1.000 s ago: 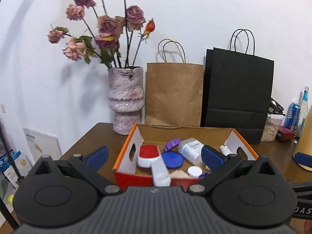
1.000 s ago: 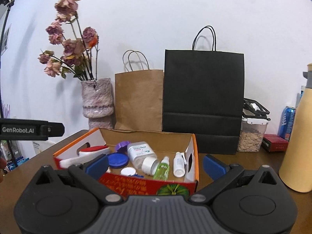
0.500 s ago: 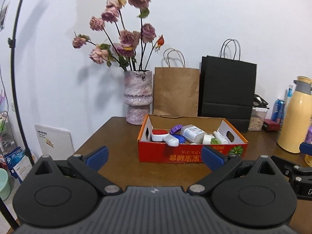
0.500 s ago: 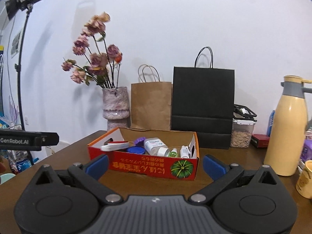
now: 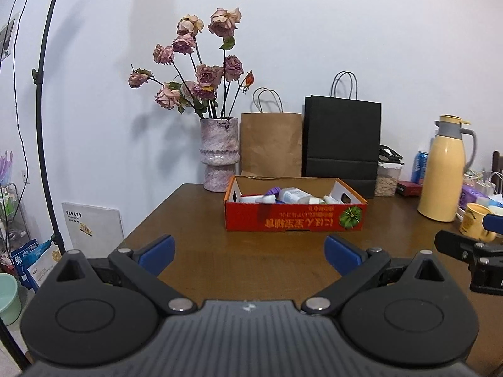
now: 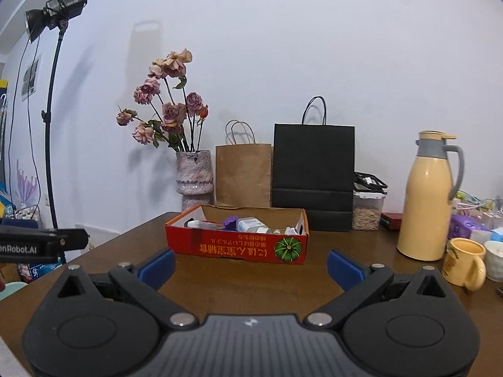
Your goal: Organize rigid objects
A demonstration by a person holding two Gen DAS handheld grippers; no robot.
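A red cardboard box with an orange rim stands on the brown table. Inside it lie several small items: a white pill bottle, a purple cap, small dropper bottles and a white and red case. My left gripper hangs open over the table's near part, well back from the box, nothing between its blue pads. My right gripper is open too, also short of the box and empty.
Behind the box stand a vase of dried roses, a brown paper bag and a black paper bag. To the right are a yellow thermos, a yellow mug, a jar of grain and a can. A light stand rises at left.
Both grippers have pulled back and away from the box, which now looks smaller and farther off. Both stay open and empty; the box contents have not moved.
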